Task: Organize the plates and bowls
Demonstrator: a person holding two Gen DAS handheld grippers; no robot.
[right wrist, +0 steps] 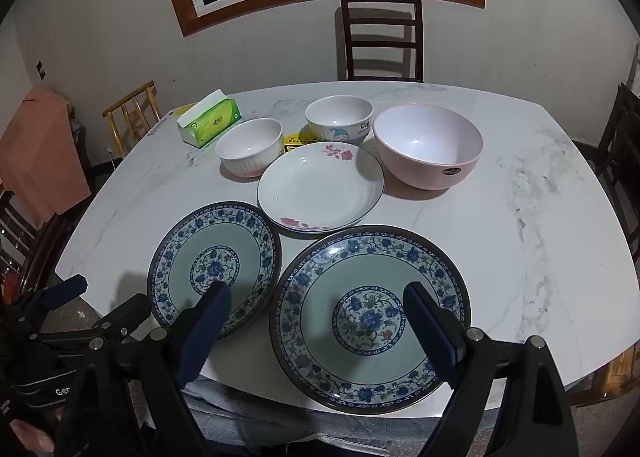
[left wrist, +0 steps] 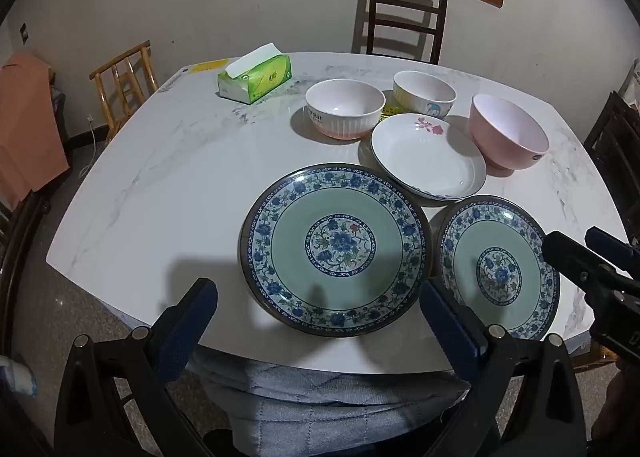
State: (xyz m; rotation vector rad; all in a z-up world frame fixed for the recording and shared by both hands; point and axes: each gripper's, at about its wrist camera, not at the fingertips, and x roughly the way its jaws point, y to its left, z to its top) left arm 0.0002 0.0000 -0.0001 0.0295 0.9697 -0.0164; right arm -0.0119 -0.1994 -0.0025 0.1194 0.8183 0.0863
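Observation:
Two blue-and-green floral plates lie side by side at the near table edge: one [left wrist: 334, 217] [right wrist: 214, 253] under my left gripper [left wrist: 318, 287] [right wrist: 108, 295], the other [left wrist: 498, 241] [right wrist: 360, 269] under my right gripper [right wrist: 316, 289] [left wrist: 574, 238]. Both grippers hover open above the plates, with nothing between their fingers. Behind them sits a white flowered plate [left wrist: 428, 159] [right wrist: 320, 187]. Further back stand a ribbed white bowl [left wrist: 344, 109] [right wrist: 250, 147], a cartoon-printed bowl [left wrist: 424, 93] [right wrist: 340, 119] and a larger pink bowl [left wrist: 508, 135] [right wrist: 428, 145].
A green tissue pack [left wrist: 256, 77] [right wrist: 210, 121] lies at the far left of the white marble table [left wrist: 160, 177] [right wrist: 520, 217]. A small yellow item [right wrist: 296, 139] sits between the bowls. Chairs ring the table, a dark one [left wrist: 406, 17] at the far side. A person's lap is below the near edge.

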